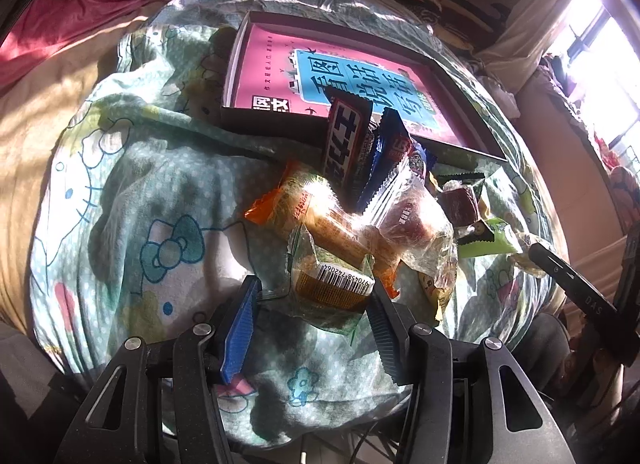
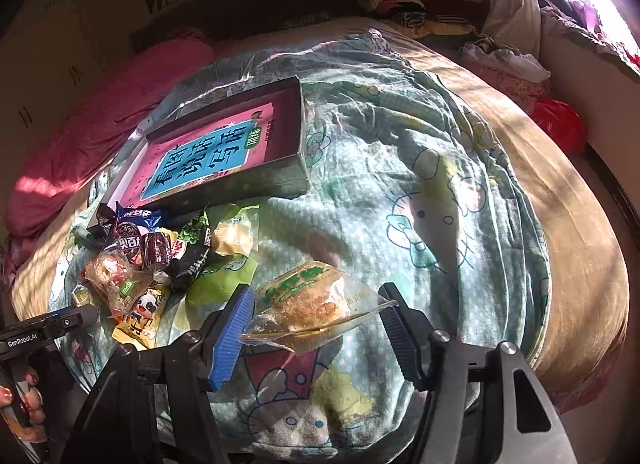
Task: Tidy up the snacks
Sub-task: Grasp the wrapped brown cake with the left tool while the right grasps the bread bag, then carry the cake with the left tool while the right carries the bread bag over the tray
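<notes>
Two wrapped cakes are pinched, barcoded cake (image 1: 334,284) in my left gripper (image 1: 316,304), green-labelled cake (image 2: 308,300) in my right gripper (image 2: 316,312), above the bed's middle; next comes carrying them into the box (image 2: 298,132).

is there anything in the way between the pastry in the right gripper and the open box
Nothing visible blocks it. The right gripper holds the wrapped pastry, and only bare blanket lies between it and the box. The snack pile sits off to the left of that path.
</notes>
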### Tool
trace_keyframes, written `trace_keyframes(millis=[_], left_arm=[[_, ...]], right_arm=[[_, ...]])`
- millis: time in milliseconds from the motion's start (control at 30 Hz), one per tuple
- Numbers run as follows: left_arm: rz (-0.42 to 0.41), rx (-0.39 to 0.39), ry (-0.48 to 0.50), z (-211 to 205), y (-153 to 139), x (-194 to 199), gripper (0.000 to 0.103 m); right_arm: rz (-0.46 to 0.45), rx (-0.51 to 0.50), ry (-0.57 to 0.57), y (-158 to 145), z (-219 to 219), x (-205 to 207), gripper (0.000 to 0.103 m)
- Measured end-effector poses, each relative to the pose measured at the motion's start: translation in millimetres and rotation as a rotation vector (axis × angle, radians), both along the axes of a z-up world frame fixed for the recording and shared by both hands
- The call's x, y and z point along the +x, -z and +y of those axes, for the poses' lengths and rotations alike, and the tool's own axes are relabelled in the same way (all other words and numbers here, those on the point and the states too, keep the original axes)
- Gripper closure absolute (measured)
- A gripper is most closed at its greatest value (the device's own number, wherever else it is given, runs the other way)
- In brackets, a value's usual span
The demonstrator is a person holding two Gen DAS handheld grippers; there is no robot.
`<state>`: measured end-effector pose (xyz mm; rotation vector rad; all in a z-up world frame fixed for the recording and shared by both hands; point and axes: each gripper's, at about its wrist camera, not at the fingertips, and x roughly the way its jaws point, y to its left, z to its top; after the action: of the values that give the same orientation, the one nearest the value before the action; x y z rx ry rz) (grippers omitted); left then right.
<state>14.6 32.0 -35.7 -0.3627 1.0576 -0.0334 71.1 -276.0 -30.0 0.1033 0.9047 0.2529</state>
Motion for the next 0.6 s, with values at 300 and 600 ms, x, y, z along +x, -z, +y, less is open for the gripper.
trace_keyframes(millis=[300,600], left_arm=[[-0.099,-0.002,-0.058,21,-18,7,0.048],[-0.164,0.017,-0.082,35,-28,18,0.048]], right_arm=[[-0.059,0.053,0.05,-10,-17,1,0.039],[-0.096,0.092,0.054,-16,-18,7,0.04]])
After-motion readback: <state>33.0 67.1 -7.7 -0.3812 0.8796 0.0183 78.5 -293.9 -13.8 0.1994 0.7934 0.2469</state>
